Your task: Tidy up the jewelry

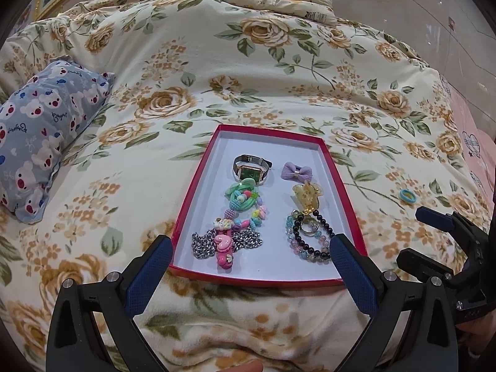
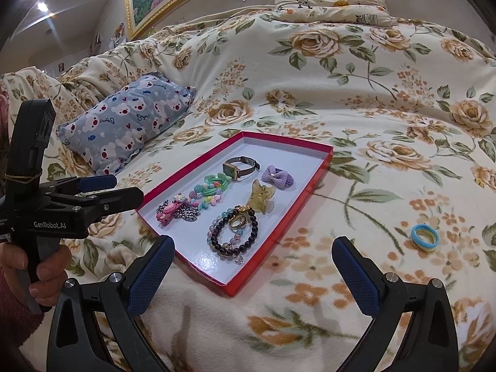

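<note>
Nearest: right gripper [image 2: 251, 274] spread wide, holding nothing, above the floral blanket [image 2: 310, 310]; left gripper [image 1: 249, 268] equally wide and bare at the near edge of the red tray [image 1: 192, 183]. Just beyond and right of the right gripper, alone on the blanket, well apart from the tray: blue-and-yellow hair ties [image 2: 424, 237], lying flat in a small stack, hole upward, no long axis to speak of. Probably light, soft, springy; best pinched across one side of the ring, pads squeezing band and not fabric beneath. Further in, inside the tray: beaded bracelets [image 2: 235, 235], chain [image 1: 201, 243], watch [image 1: 252, 169], purple bow [image 1: 293, 170]. Farthest, bear-print pillow [image 1: 46, 142].
</note>
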Tool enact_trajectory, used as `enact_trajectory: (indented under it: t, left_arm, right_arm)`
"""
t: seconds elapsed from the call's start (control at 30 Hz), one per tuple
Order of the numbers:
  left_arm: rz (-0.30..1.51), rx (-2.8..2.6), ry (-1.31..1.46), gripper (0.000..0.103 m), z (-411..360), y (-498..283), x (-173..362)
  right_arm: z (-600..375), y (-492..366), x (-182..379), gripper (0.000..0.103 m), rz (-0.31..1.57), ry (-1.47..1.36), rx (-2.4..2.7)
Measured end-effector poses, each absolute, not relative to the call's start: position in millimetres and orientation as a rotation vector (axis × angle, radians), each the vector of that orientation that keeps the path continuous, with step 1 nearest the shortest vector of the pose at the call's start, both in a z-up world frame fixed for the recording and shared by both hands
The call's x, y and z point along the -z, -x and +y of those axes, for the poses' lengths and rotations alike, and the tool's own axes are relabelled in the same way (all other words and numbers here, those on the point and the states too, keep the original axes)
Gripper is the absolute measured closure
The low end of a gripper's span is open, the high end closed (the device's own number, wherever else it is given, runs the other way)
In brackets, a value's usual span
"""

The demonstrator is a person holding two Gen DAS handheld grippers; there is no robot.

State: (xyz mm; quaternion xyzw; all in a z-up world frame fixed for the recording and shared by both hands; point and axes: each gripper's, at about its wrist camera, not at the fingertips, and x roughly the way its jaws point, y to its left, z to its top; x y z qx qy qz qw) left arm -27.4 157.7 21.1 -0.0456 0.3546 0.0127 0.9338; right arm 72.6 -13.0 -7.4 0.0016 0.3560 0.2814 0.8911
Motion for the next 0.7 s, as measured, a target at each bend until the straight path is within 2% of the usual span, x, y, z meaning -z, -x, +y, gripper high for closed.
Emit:
enact_trajectory:
  t: [0.7]
  left_arm:
    - [0.718,-0.03,0.081,0.001,159.6,27.5,-25.6]
  right_arm:
    - [-11.3,-72.1,2.8,0.001,0.726,-0.007,-0.588]
